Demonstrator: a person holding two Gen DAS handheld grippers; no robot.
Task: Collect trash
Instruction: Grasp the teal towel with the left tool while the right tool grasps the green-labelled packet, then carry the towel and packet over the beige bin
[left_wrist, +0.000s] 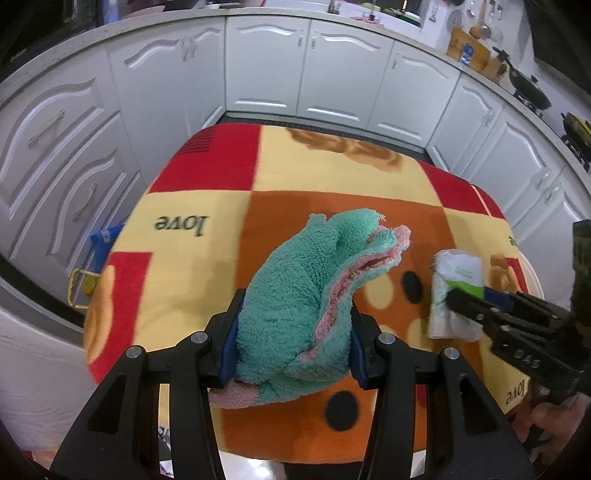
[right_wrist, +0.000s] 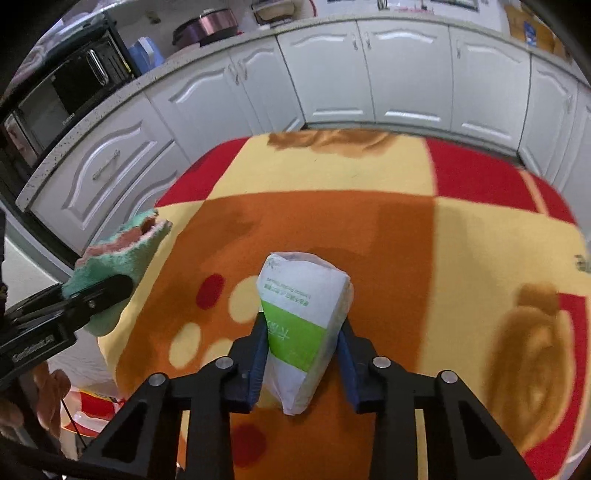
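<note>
My left gripper (left_wrist: 293, 336) is shut on a teal and pink fluffy cloth (left_wrist: 310, 280), held above the blanket-covered table (left_wrist: 192, 280). The cloth (right_wrist: 118, 262) also shows at the left of the right wrist view, pinched by the left gripper (right_wrist: 99, 291). My right gripper (right_wrist: 301, 354) is shut on a white and green tissue pack (right_wrist: 303, 325), lifted over the orange patch of the table (right_wrist: 388, 240). In the left wrist view the pack (left_wrist: 456, 291) and the right gripper (left_wrist: 476, 306) sit at the right.
White kitchen cabinets (left_wrist: 306, 70) curve around the table. A black oven (right_wrist: 55, 107) stands on the counter at left. A blue and yellow object (left_wrist: 94, 266) sits beyond the table's left edge. Pans (left_wrist: 528, 85) rest on the stove at far right.
</note>
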